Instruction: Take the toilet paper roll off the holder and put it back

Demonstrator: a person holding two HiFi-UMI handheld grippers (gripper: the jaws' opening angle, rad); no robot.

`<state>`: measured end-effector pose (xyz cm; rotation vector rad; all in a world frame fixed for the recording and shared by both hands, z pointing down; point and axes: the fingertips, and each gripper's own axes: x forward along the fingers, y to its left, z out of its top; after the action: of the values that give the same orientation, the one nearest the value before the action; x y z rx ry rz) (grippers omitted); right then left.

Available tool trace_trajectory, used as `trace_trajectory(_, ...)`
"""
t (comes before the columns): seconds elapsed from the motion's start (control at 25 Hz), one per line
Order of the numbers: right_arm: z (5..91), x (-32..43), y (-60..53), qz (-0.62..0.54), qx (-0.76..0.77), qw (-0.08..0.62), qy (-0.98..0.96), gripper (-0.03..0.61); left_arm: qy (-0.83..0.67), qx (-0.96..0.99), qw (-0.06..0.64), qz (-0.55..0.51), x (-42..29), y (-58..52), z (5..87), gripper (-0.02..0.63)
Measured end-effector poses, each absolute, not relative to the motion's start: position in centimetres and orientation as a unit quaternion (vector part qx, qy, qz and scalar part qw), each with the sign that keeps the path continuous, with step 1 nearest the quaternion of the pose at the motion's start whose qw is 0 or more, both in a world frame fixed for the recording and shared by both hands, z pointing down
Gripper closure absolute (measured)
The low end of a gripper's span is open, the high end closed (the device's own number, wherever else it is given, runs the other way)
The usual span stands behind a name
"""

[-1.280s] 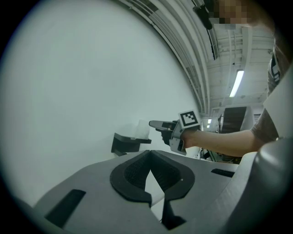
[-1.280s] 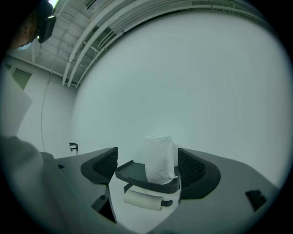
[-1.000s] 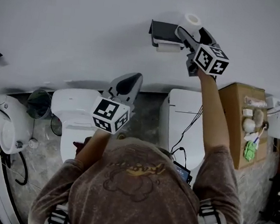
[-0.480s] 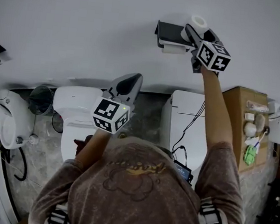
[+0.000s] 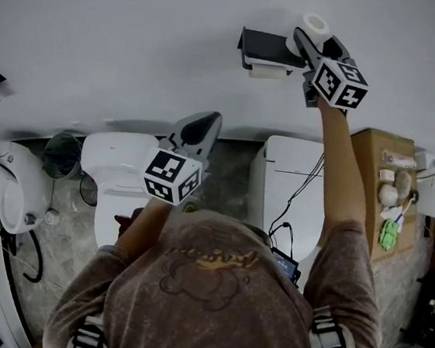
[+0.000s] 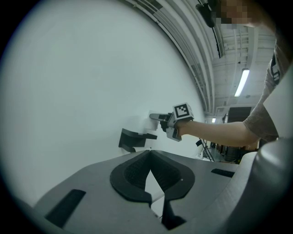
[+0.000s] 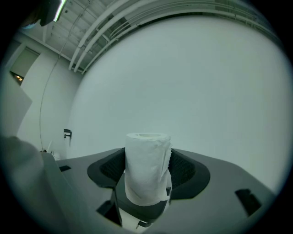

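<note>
White wall (image 5: 139,43) all the way across, with the black holder (image 5: 267,49) screwed to it and a toilet (image 5: 113,165) well below and to the holder's left. So it's a bathroom mock-up, I guess.

The right gripper (image 5: 315,38) is up just beside the holder's right end, pointing level at the wall. Its jaws have just been closing and the roll (image 7: 147,169) is between them, standing upright with the pads pressing its two sides. They're only partway in because the roll fills the gap. From the head view I can't tell if the roll is fully clear of the holder yet. It sits just above and right of the holder's end.

The left gripper (image 6: 149,155) hangs low, well below and left of the holder. Its jaws are together at the tips with nothing in them.

Looks like the lifting-off part to me. My tips for doing it well:
- Don't squeeze any harder. Paper squashes, and a dented core probably won't go back on nicely.
- Keep the roll upright and pull it straight away from the holder so nothing snags.
- For the return, line the roll up with the same end of the holder before letting go.

Something white shows under the holder's shelf; I can't tell what it is.
</note>
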<state>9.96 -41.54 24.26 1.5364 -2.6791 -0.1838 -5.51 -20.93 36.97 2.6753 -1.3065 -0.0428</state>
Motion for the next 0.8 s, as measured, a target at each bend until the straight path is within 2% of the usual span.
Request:
trace_trajectory(0.4,22.1,15.0,-34.8,-0.075,0.517,-0.003,-0.853,0.308,-0.395,0.914,0.091,-0.010,-1.9,-20.6,37.7,0.595)
trace_trajectory(0.8,23.6,20.0,-28.0,-0.063,0.549,-0.013,-0.833,0.308,-0.361,0.927,0.096,-0.005,1.6,-20.6,38.1,0.594)
